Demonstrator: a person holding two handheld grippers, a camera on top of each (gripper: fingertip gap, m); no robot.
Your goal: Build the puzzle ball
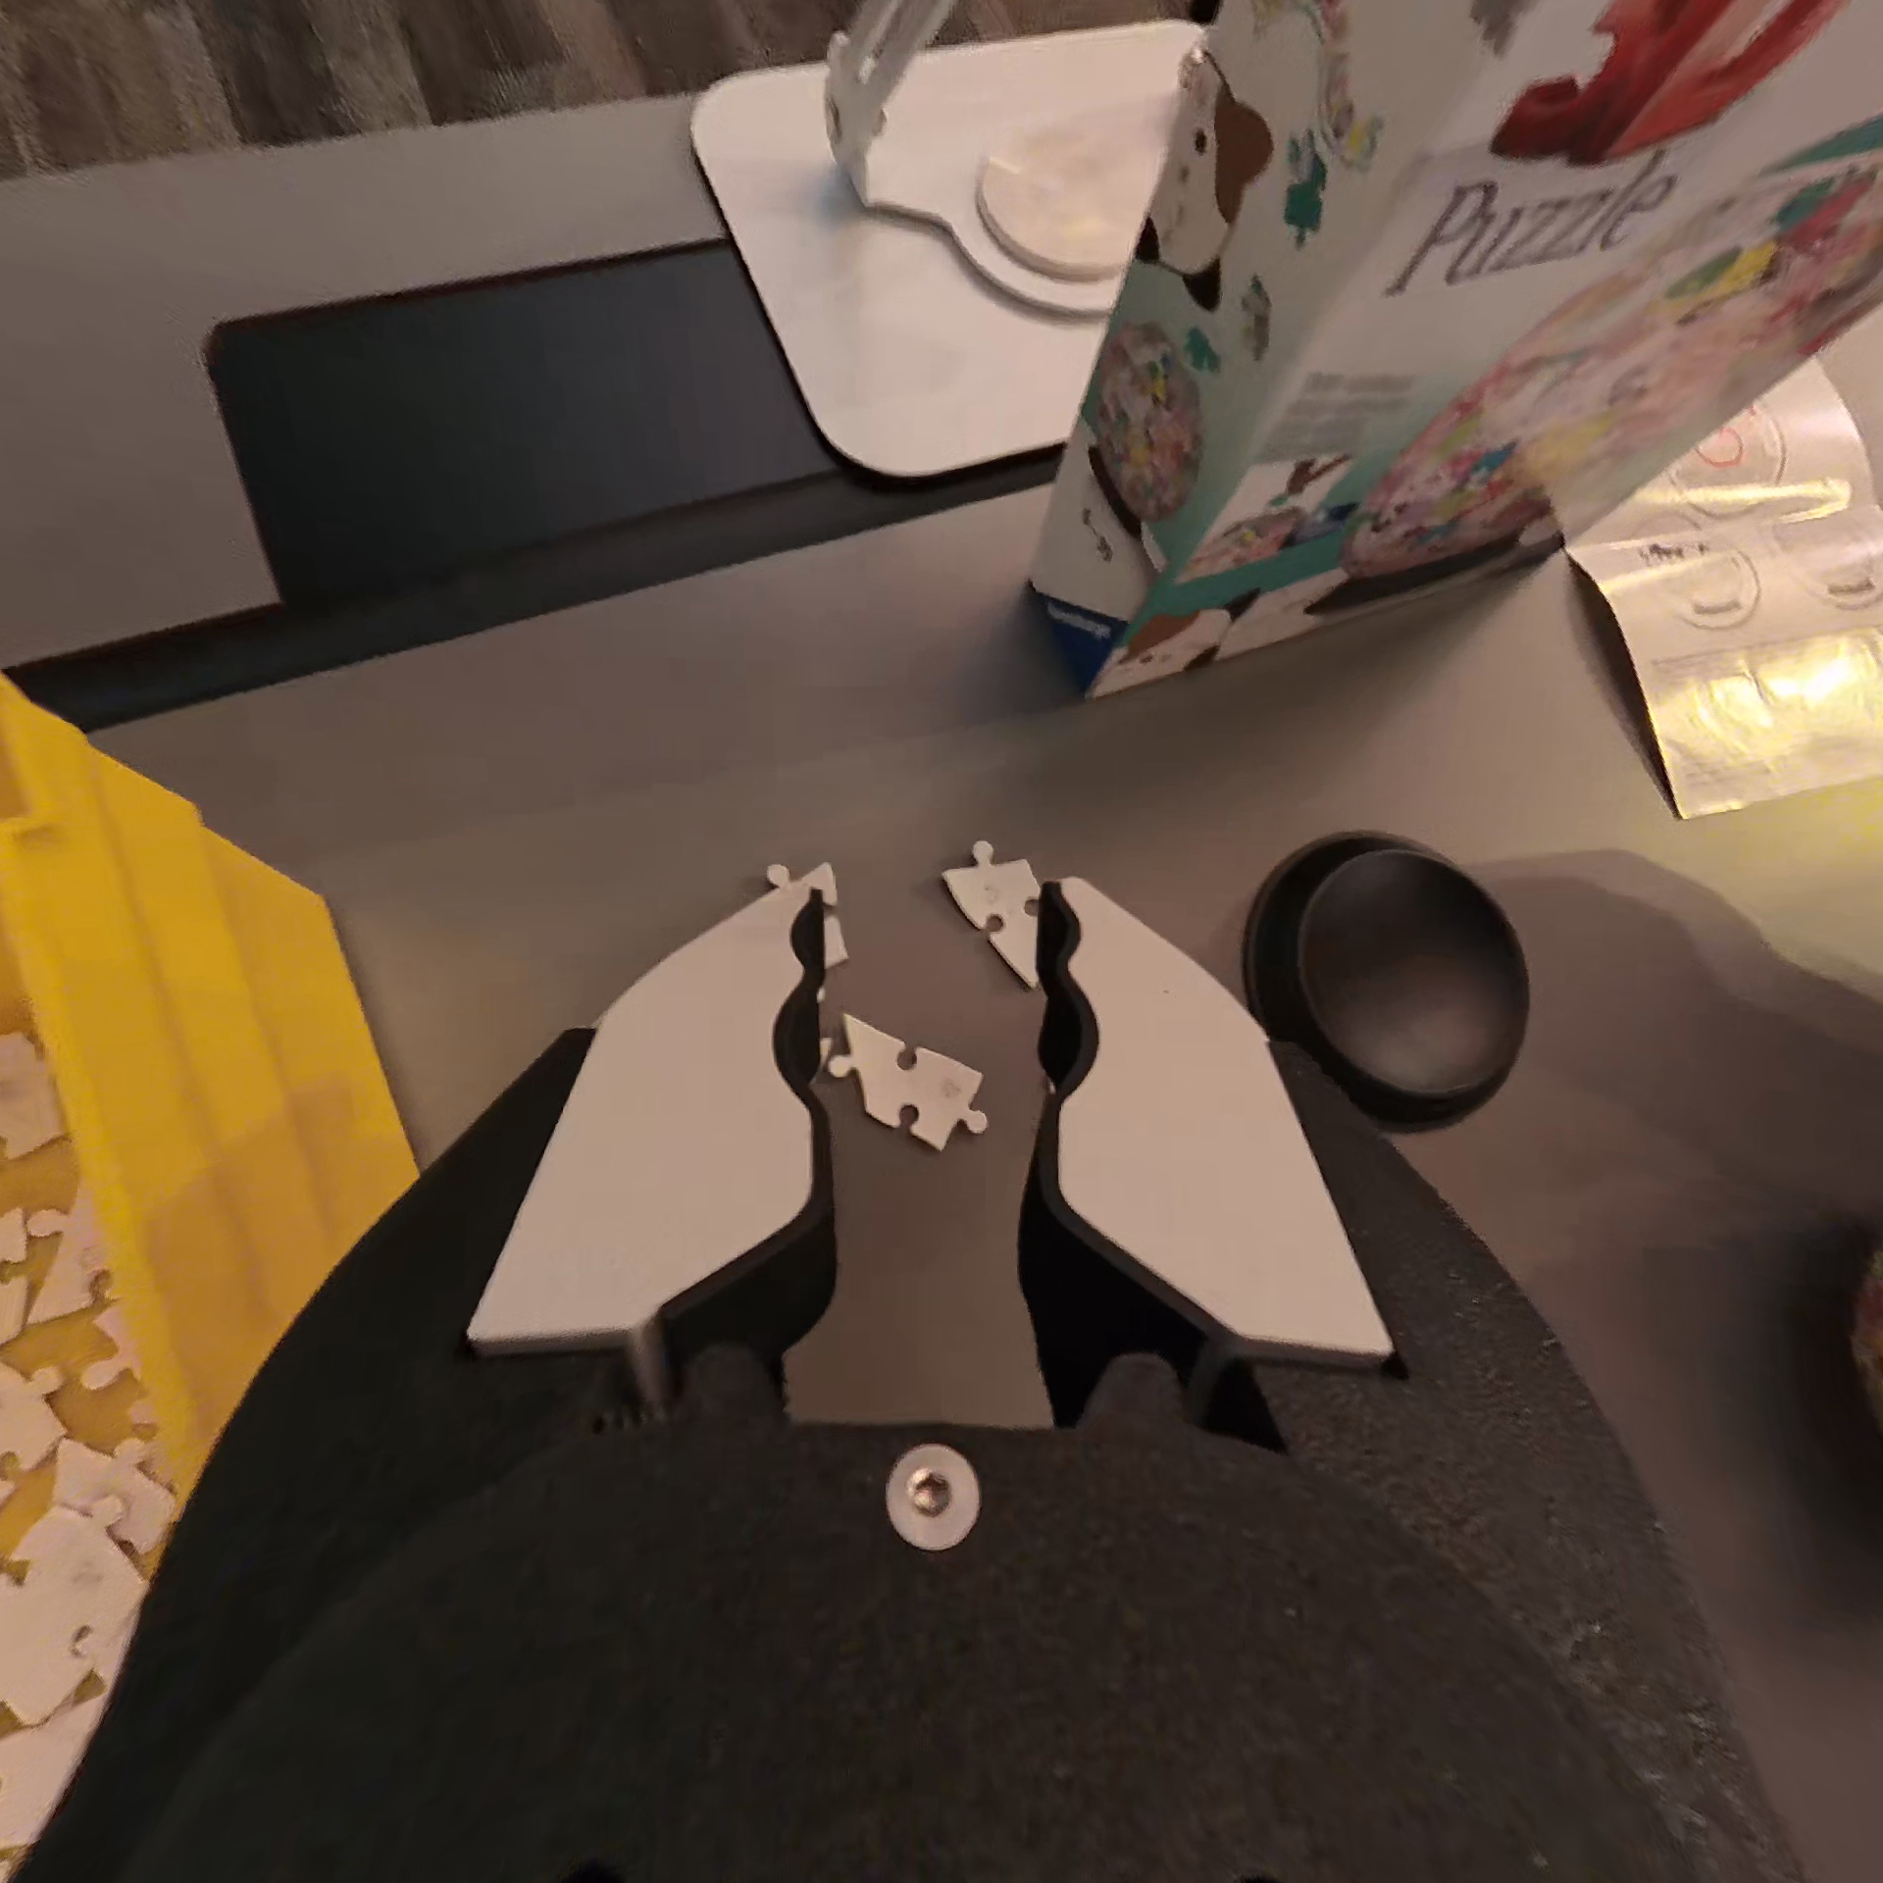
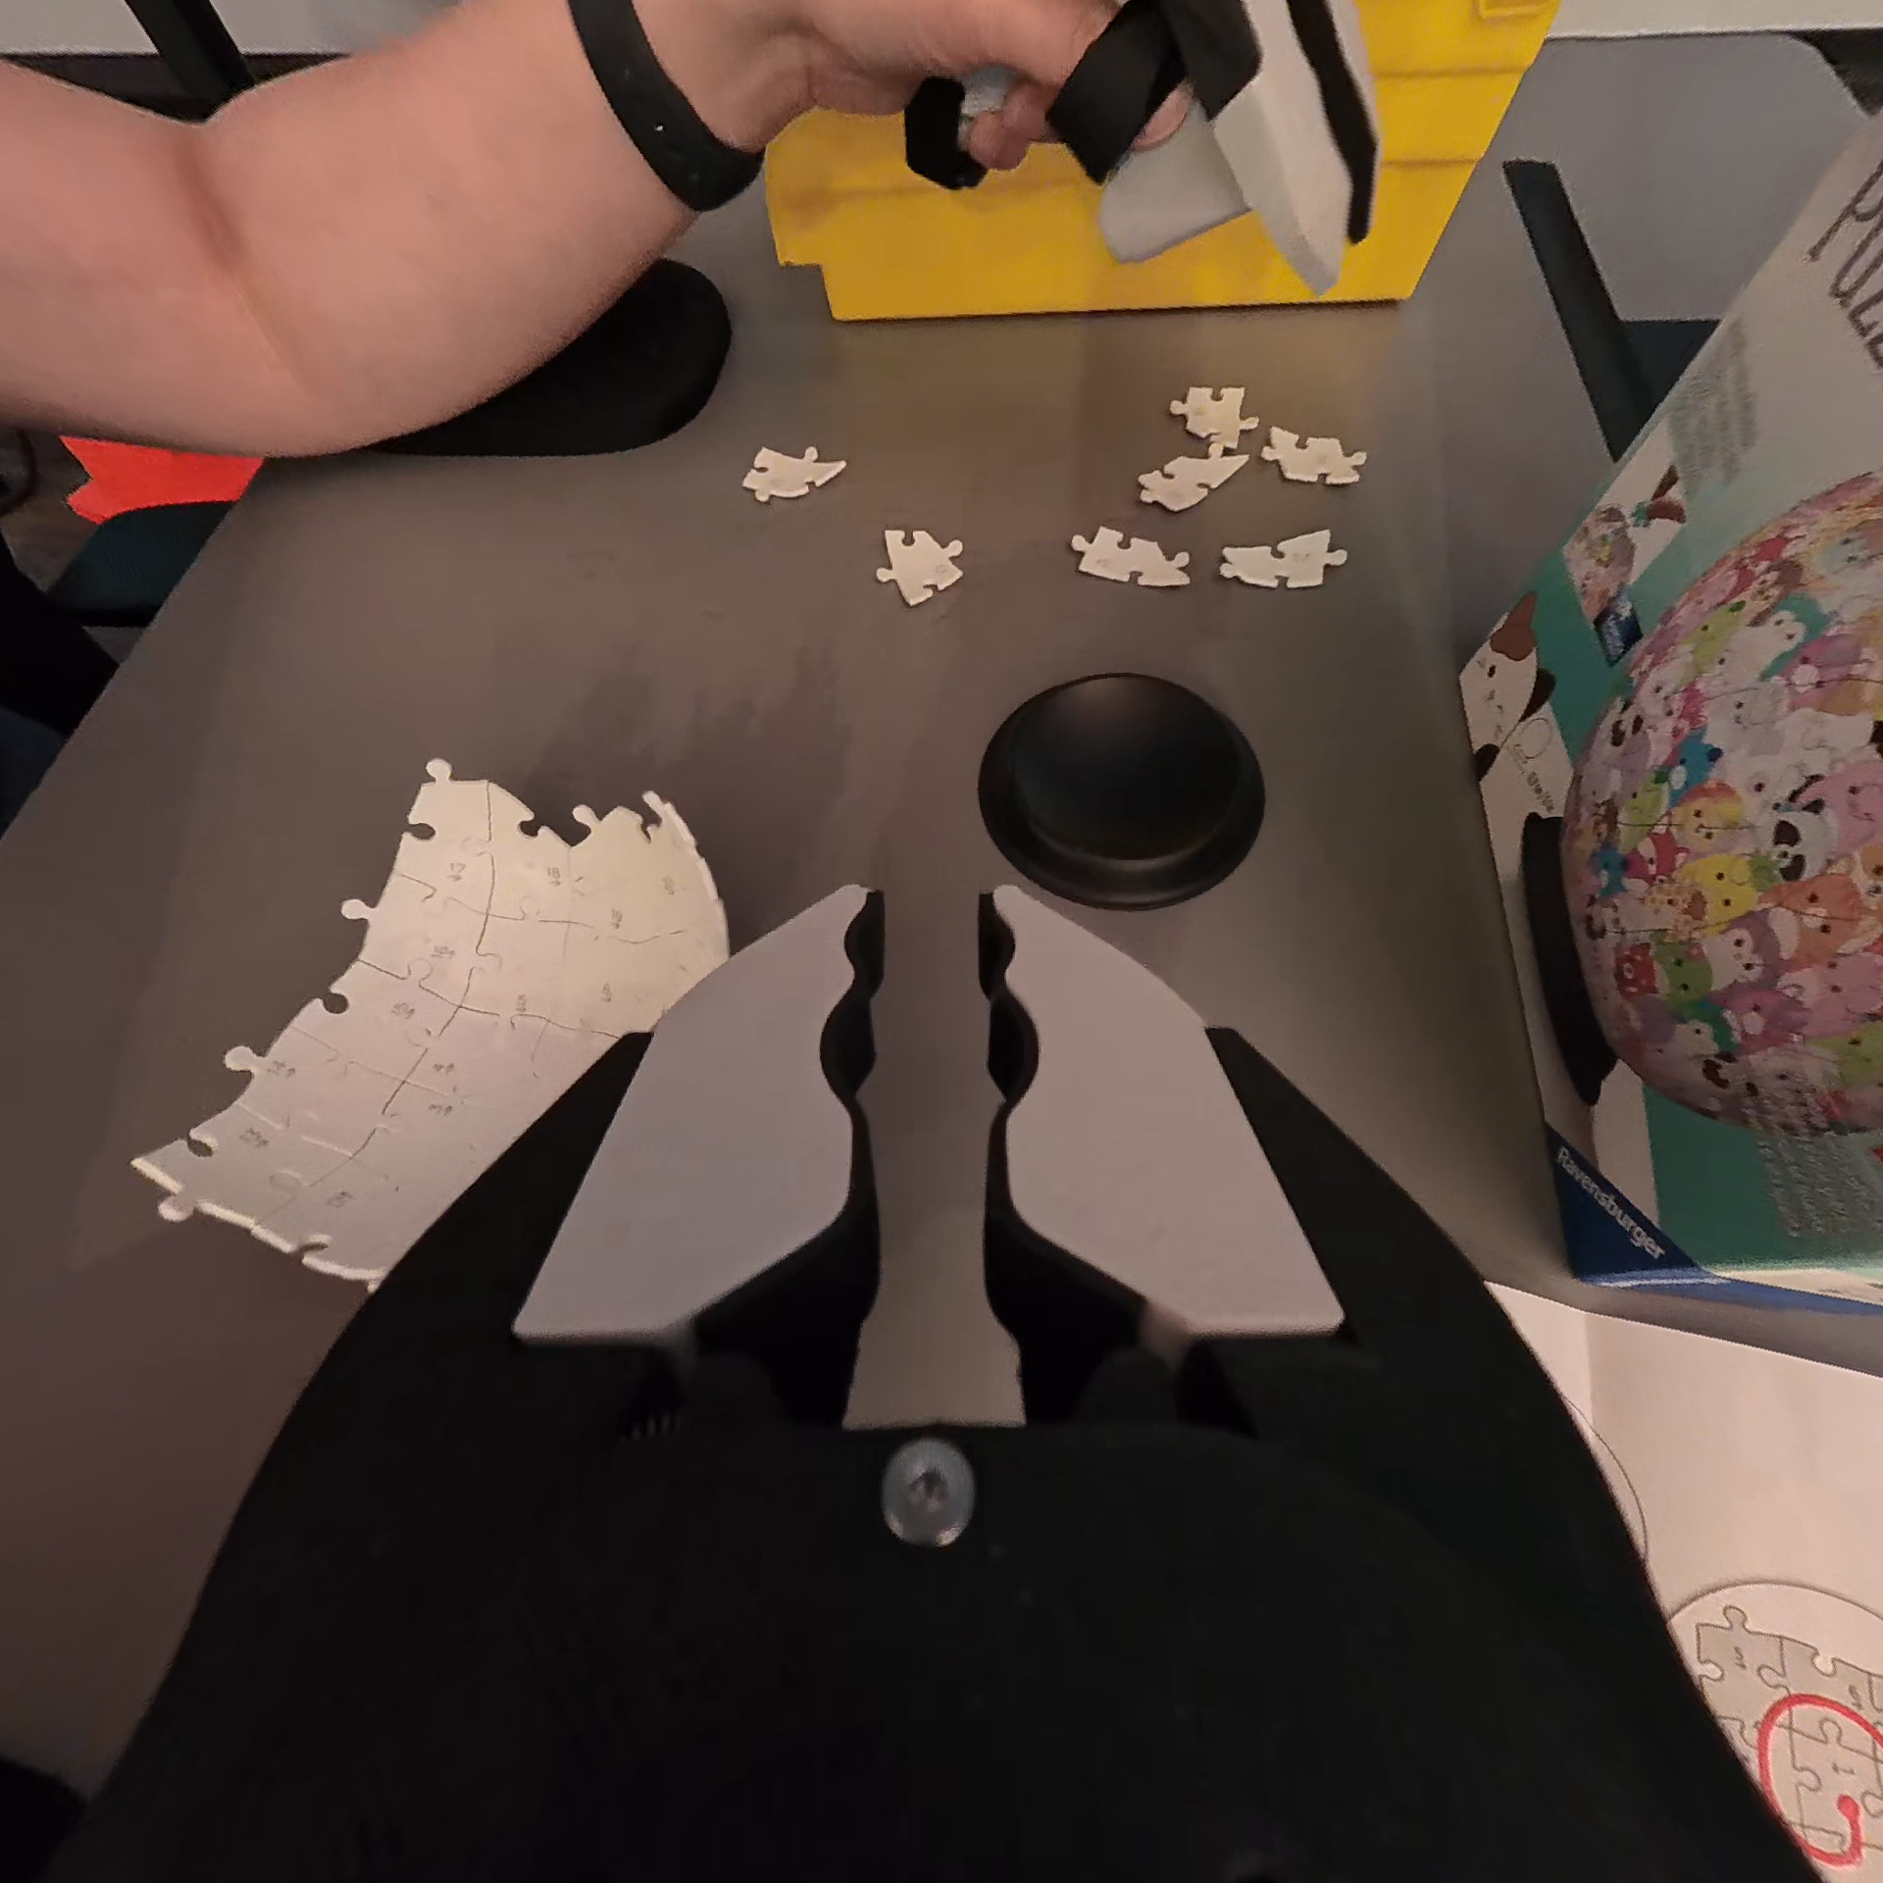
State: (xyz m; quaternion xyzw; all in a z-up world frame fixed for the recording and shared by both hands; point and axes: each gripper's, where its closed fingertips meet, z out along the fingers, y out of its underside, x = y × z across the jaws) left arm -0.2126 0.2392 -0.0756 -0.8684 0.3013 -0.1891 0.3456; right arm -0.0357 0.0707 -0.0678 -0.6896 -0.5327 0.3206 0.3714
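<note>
My left gripper (image 1: 932,897) is open and empty, held above three loose white puzzle pieces: one (image 1: 907,1095) between the fingers, one (image 1: 993,917) by the right fingertip, one (image 1: 815,897) partly hidden by the left fingertip. My right gripper (image 2: 932,902) is open by a narrow gap and empty, low over the grey table. A curved assembled section of white pieces (image 2: 459,1019) lies just left of it. The black round stand (image 2: 1121,790) sits just ahead to the right and also shows in the left wrist view (image 1: 1396,978). Several loose pieces (image 2: 1223,489) lie beyond it.
A yellow bin (image 1: 153,968) holding many pieces stands at the table's far side (image 2: 1121,234). The upright puzzle box (image 2: 1732,866) and a printed instruction sheet (image 2: 1783,1630) are on the right. A person's forearm (image 2: 255,255) holds the left gripper (image 2: 1253,132) above the bin. A white lamp base (image 1: 917,255) is behind. My hands' fingertips stand some 25 cm from each other.
</note>
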